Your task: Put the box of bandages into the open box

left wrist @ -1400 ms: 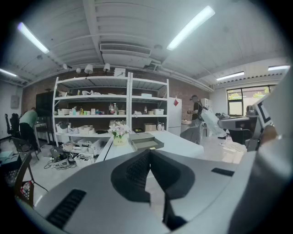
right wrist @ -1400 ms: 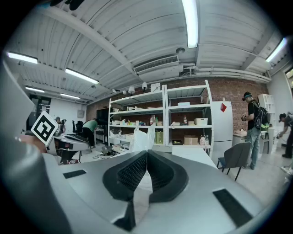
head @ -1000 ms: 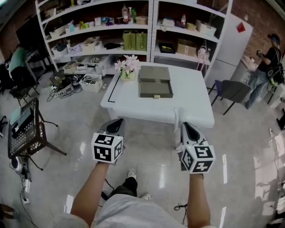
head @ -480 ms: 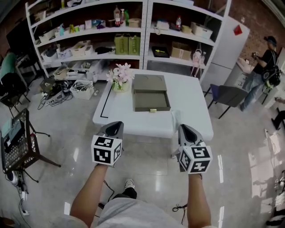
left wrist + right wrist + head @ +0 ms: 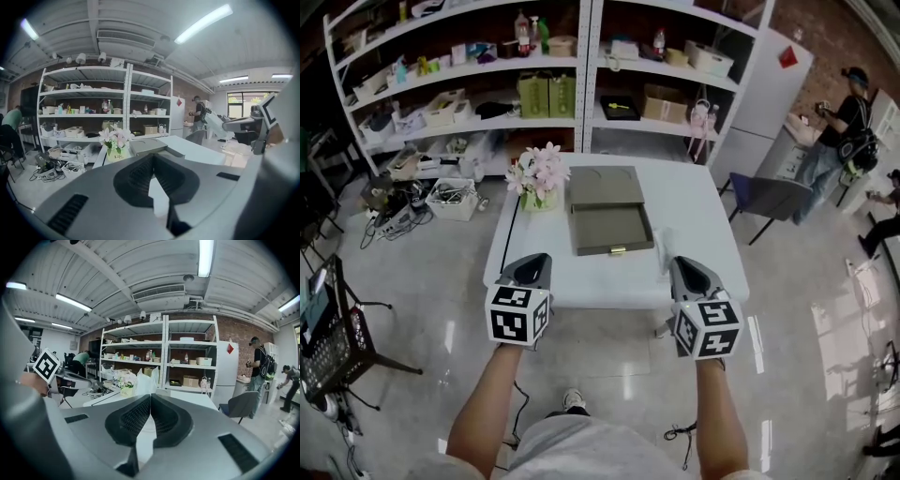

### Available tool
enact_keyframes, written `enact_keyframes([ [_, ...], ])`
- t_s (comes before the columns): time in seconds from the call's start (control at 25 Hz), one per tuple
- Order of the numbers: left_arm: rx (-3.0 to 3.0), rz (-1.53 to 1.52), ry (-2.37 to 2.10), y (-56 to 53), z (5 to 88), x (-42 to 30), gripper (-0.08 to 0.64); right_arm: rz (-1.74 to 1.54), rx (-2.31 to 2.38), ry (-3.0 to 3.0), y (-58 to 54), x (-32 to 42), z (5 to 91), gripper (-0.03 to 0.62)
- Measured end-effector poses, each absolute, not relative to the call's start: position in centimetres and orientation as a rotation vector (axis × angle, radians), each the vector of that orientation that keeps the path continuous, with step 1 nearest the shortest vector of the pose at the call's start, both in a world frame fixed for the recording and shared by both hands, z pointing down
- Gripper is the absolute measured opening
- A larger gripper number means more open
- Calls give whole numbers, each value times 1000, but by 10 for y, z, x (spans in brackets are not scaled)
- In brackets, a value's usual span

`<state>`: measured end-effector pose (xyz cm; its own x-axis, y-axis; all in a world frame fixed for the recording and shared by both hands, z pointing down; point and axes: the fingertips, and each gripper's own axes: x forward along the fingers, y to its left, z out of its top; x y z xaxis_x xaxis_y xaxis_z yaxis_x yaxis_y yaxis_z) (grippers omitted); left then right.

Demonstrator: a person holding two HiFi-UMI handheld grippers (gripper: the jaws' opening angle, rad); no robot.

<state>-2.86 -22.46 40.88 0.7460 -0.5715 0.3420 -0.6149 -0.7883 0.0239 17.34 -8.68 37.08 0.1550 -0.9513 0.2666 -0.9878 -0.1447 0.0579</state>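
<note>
a: while both grippers hang short of the table, what is entered for each?

b: item one, left gripper: jaws drawn together at the tips, nothing between them. item two, right gripper: likewise, tips meeting, empty.

a: and the open box?

b: item three, open box: olive-grey, a shallow tray with its lid lying flat just beyond it. it sits on the white table, ahead of both grippers and between them, touching neither.

a: the box of bandages?

b: item four, not identified for certain. a pale upright object stands at the table's near edge, just ahead of the right gripper and beside the open box on that gripper's side. the right gripper view shows it white, straight beyond the jaw tips. whether it is the bandages, i cannot tell.

a: sundries?

b: item five, potted flowers: ahead of the left gripper, beside the lid. item six, shelving: beyond the table, stocked. item seven, dark chair: ahead and outward of the right gripper. item eight, a person: standing far out on that same side.
</note>
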Motion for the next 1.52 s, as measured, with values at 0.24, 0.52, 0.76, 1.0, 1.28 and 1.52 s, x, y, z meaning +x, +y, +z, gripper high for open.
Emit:
enact_keyframes([
  [0.24, 2812, 476, -911, -254, 416, -26, 5, 248, 2210, -1865, -115, 170, 371, 11],
  [0.52, 2806, 462, -859, -277, 427, -19, 5, 248, 2184, -1848, -143, 169, 376, 11],
  [0.76, 2820, 482, -848, -287, 433, -10, 5, 241, 2157, -1857, -163, 175, 382, 11],
  [1.0, 2816, 480, -887, -303, 436, -2, 5, 230, 2082, -1890, -192, 186, 391, 11],
  [1.28, 2784, 503, -951, -321, 450, 18, 5, 211, 1966, -1966, -237, 208, 399, 11],
  [1.52, 2729, 514, -1033, -337, 457, 39, 5, 212, 1831, -2040, -273, 229, 408, 11],
])
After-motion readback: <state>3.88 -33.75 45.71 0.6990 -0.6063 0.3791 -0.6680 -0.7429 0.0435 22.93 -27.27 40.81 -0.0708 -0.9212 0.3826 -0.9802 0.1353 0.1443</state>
